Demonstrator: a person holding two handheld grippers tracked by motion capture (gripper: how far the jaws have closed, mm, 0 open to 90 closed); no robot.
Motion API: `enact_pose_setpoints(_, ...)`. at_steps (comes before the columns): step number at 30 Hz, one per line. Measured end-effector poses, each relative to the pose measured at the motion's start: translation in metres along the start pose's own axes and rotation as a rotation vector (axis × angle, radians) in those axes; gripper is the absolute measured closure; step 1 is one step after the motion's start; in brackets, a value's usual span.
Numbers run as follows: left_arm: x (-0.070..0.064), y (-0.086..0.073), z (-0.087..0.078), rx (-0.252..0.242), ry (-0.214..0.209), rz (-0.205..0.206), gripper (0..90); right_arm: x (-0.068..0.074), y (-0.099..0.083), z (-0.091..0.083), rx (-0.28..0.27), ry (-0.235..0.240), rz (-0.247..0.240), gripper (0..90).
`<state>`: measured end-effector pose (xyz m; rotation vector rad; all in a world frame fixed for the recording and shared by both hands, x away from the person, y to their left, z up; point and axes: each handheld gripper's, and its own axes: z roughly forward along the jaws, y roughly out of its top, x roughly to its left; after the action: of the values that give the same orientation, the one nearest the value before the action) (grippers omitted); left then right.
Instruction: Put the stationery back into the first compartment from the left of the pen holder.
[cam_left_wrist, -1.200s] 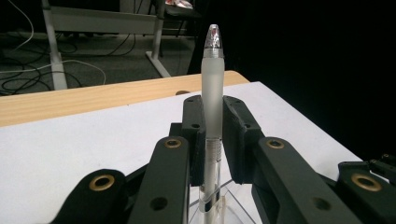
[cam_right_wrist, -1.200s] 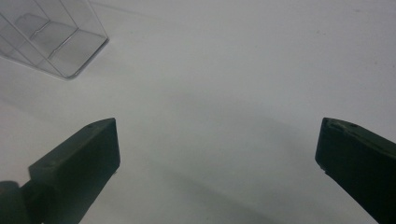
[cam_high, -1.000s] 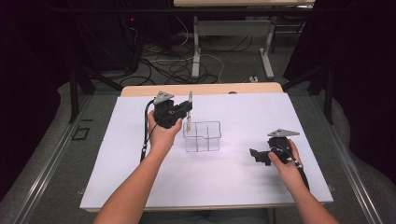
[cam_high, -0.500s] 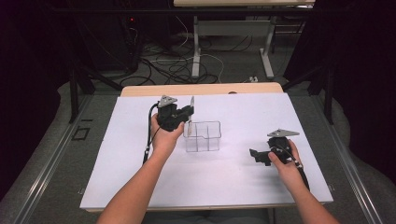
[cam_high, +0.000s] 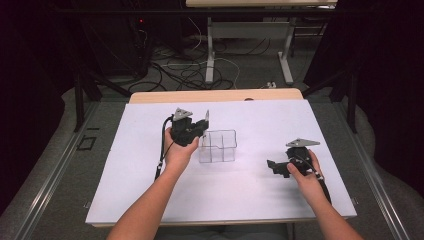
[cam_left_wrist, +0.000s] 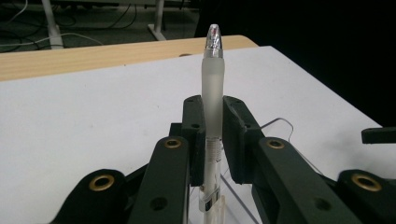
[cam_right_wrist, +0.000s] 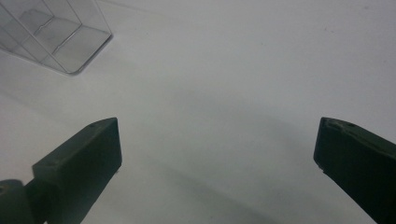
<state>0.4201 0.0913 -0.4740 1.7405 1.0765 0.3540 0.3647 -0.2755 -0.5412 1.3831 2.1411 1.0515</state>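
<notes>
A: Count it off for me, nearest first.

B: Two hands, two tongs, one pen, one clear organiser, one desk. Nearest the person, the right tongs (cam_high: 274, 166) sit low over the white sheet (cam_high: 250, 200), held by the right hand (cam_high: 304, 175), well apart from the organiser.

A: How wide are they?

B: Spread wide. In the right gripper view the two black jaws stand far apart with bare white sheet between them, gripping nothing. A corner of the organiser (cam_right_wrist: 51, 35) shows at the upper left of that view.

A: And the other side?

B: The left tongs (cam_high: 200, 127), in the left hand (cam_high: 177, 150), are clamped on the pen (cam_left_wrist: 212, 116). In the left gripper view it stands upright between the jaws, a frosted, round plastic barrel with a clear, silvery pointed cap on top and a small printed label lower down.

A: Where is that pen relative to the organiser?

B: In the high view the pen (cam_high: 206, 119) rises just beside the organiser's (cam_high: 218, 146) far-left corner, above its rim. Whether its lower end is inside a compartment I cannot tell.

A: The organiser itself?

B: Transparent, hard-looking plastic, box-shaped, with straight thin walls and inner dividers splitting it into compartments.

A: The desk?

B: The desk (cam_high: 215, 95) is pale wood, its far edge showing past the smooth matte sheet.
</notes>
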Motion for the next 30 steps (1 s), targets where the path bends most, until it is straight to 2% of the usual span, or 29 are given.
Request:
enact_pose_setpoints(7,0.002,-0.008,0.0,0.013,0.01,0.006,79.7,0.0,0.0,0.001,0.002,0.002,0.003,0.8)
enact_pose_setpoints(9,0.002,-0.009,0.0,0.013,0.014,-0.012,79.5,0.001,0.0,0.001,0.003,0.002,0.004,0.9)
enact_pose_setpoints(10,0.003,-0.008,-0.002,0.028,0.011,-0.013,79.1,0.001,0.0,0.001,0.003,0.003,0.003,1.0)
enact_pose_setpoints(11,0.004,-0.008,-0.002,0.018,0.013,-0.011,78.6,0.001,0.0,0.001,0.003,0.004,0.003,1.0)
enact_pose_setpoints(15,0.004,-0.006,-0.008,-0.01,0.012,0.003,68.5,0.001,0.0,0.001,0.004,0.006,0.001,1.0)
enact_pose_setpoints(17,0.005,-0.005,-0.012,-0.019,0.008,-0.003,65.7,0.001,0.0,0.001,0.002,0.007,-0.004,1.0)
enact_pose_setpoints(19,0.007,-0.004,-0.015,-0.028,0.018,0.004,62.0,0.001,0.0,0.001,0.001,0.006,-0.001,1.0)
enact_pose_setpoints(21,0.009,-0.004,-0.019,-0.039,0.027,-0.008,59.3,0.001,0.0,0.001,0.002,0.006,-0.003,1.1)
enact_pose_setpoints(25,0.013,-0.003,-0.024,-0.041,0.039,-0.01,52.2,0.001,0.0,0.001,0.002,0.006,-0.005,1.1)
enact_pose_setpoints(30,0.015,-0.002,-0.031,-0.045,0.053,0.017,45.9,0.002,0.0,0.001,0.003,0.005,-0.006,1.1)
